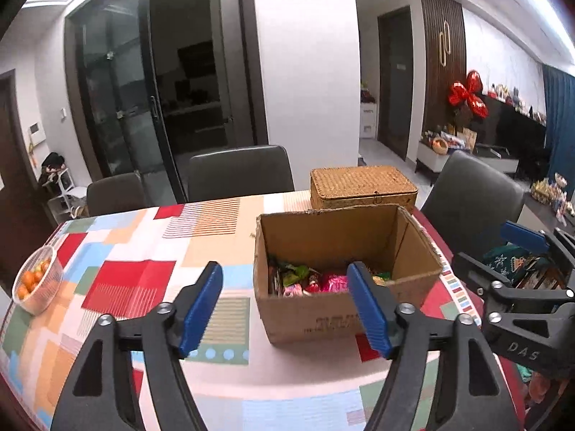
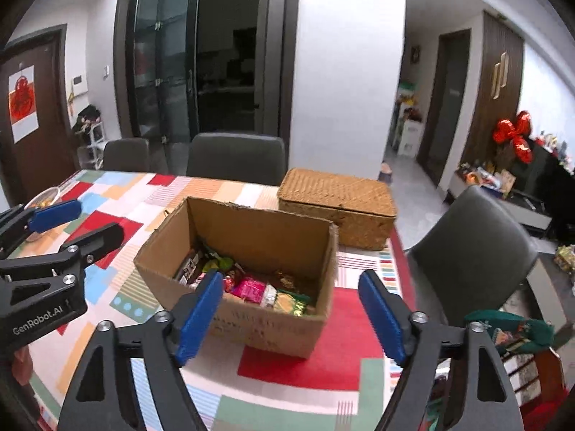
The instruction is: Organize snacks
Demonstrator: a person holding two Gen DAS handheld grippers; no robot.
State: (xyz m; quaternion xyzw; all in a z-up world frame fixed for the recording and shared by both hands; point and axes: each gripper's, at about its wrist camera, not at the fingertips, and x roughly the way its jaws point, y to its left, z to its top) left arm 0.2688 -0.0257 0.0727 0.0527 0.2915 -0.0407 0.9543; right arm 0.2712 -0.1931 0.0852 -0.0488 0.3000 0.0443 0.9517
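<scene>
Cardboard box [image 1: 345, 273] sits open-topped on the table [image 1: 136, 251], w/ wrapped snacks [image 1: 309, 280] piled in the bottom. Left gripper [image 1: 285, 305] hovers above the table, fingers spread wide, nothing between them; its right finger overlaps the box's near wall in left wrist view, rest of the box lies ahead & to the right. Right gripper [image 2: 293, 318] also wide apart & empty, box [image 2: 244, 273] straight ahead of the gap, snacks [image 2: 251, 287] just past the left finger. Box's long axis runs roughly left-right across the table, near its right edge. Wicker basket [image 2: 337, 201], lid shut, just behind the box. Bare cloth to the left; bowl of oranges [image 1: 36, 280] well apart at the left edge. Chairs [image 2: 237, 158] along far side.
</scene>
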